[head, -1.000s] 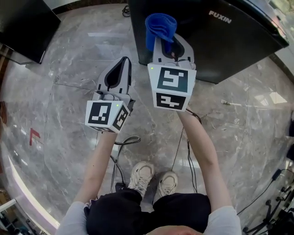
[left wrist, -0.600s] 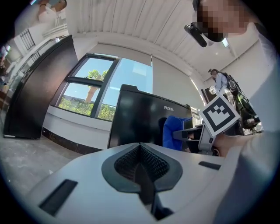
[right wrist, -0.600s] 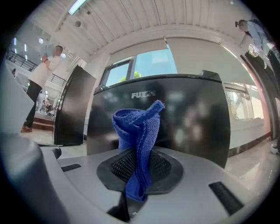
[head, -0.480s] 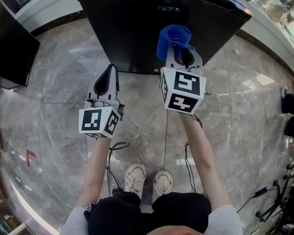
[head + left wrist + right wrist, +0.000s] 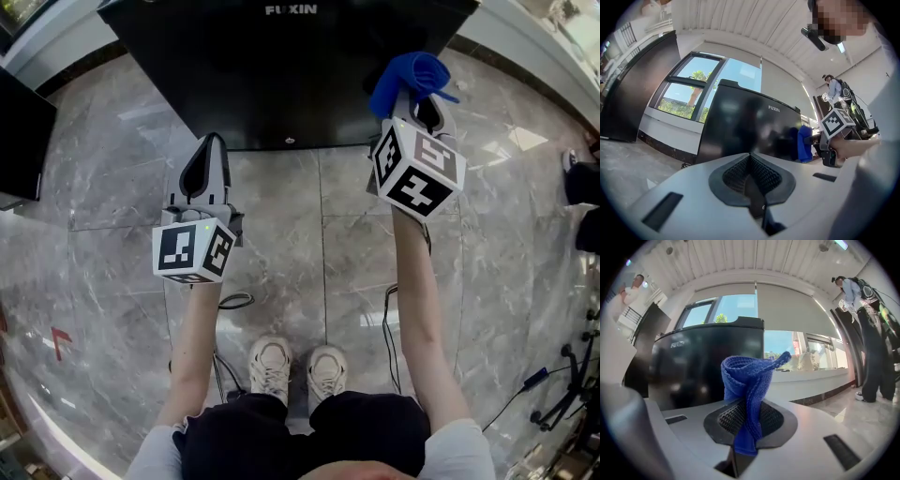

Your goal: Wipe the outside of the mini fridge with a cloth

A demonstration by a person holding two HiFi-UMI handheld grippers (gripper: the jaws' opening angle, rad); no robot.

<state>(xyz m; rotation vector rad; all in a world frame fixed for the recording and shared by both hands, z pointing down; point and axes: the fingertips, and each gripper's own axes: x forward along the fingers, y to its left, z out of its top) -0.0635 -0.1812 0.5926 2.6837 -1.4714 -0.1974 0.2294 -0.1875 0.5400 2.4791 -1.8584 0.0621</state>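
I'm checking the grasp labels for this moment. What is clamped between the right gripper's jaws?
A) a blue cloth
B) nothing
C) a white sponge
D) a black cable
A: in the right gripper view, the right gripper has its jaws closed on the blue cloth, which bunches up above them in front of the mini fridge.

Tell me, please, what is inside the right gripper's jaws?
A blue cloth is pinched in the right gripper, its bunched top sticking out past the shut jaws. The part clamped deep between them is covered.
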